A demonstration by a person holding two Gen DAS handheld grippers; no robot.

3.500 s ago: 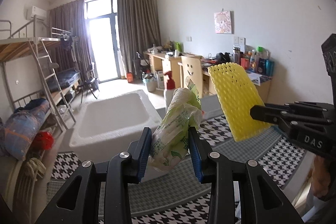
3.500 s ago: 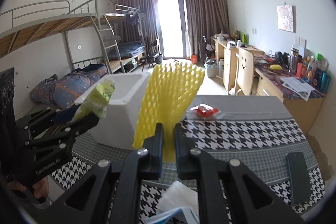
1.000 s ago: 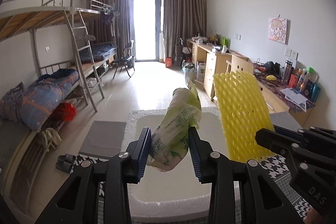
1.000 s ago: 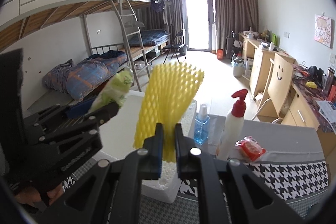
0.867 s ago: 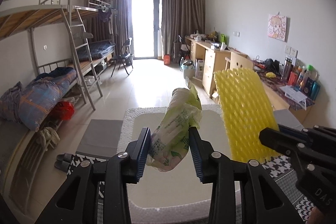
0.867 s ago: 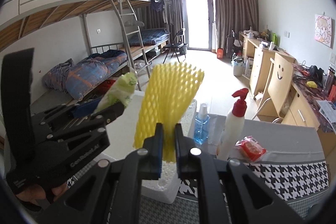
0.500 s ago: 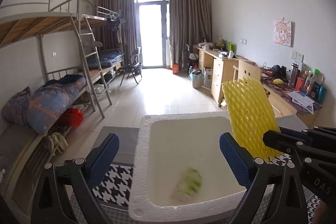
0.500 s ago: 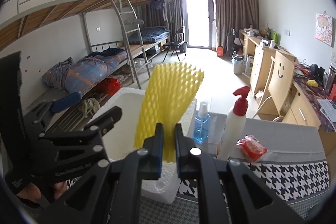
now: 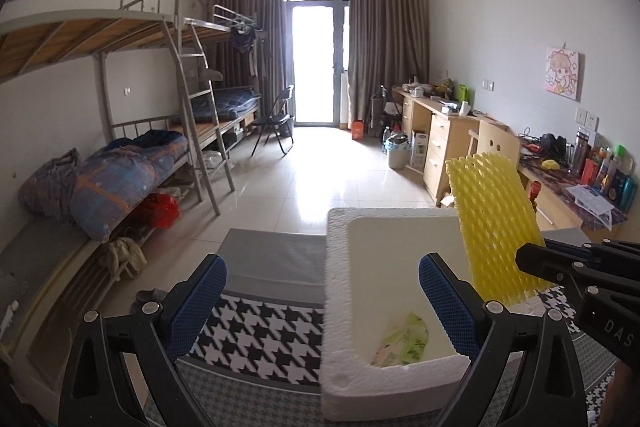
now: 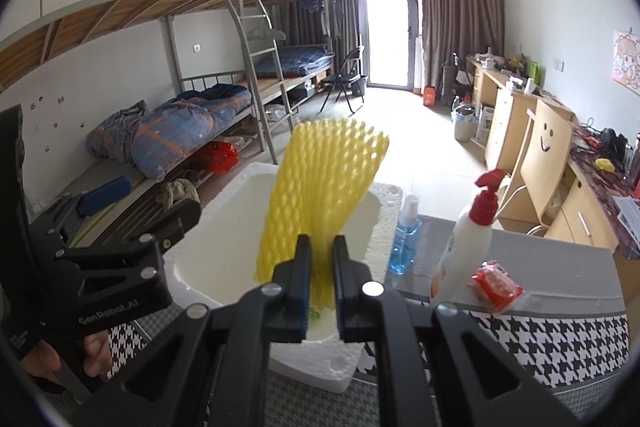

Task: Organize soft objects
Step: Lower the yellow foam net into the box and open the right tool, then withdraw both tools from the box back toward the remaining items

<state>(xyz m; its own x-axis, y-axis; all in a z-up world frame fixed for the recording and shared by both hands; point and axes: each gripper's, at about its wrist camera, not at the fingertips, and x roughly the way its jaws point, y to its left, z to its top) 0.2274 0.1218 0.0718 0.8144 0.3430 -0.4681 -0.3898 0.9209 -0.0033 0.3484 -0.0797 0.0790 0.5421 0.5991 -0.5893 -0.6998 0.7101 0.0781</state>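
A white foam box [image 9: 340, 307] stands on the houndstooth table; it also shows in the right wrist view [image 10: 236, 195]. A green-printed soft packet [image 9: 402, 341] lies inside it near the front wall. My left gripper [image 9: 322, 307] is open and empty, above the box's left wall. My right gripper [image 10: 320, 267] is shut on a yellow foam net sleeve [image 10: 320, 187] and holds it upright over the box; the sleeve also shows in the left wrist view [image 9: 496, 219].
A blue spray bottle [image 10: 405, 241], a white pump bottle with a red head [image 10: 468, 243] and a red packet [image 10: 496, 285] stand right of the box. Bunk beds [image 9: 132, 163] lie left, desks [image 9: 448, 131] right.
My left gripper opened and dropped the green packet into the foam box, then shifted left. My right gripper kept hold of the yellow sleeve and stayed over the box.
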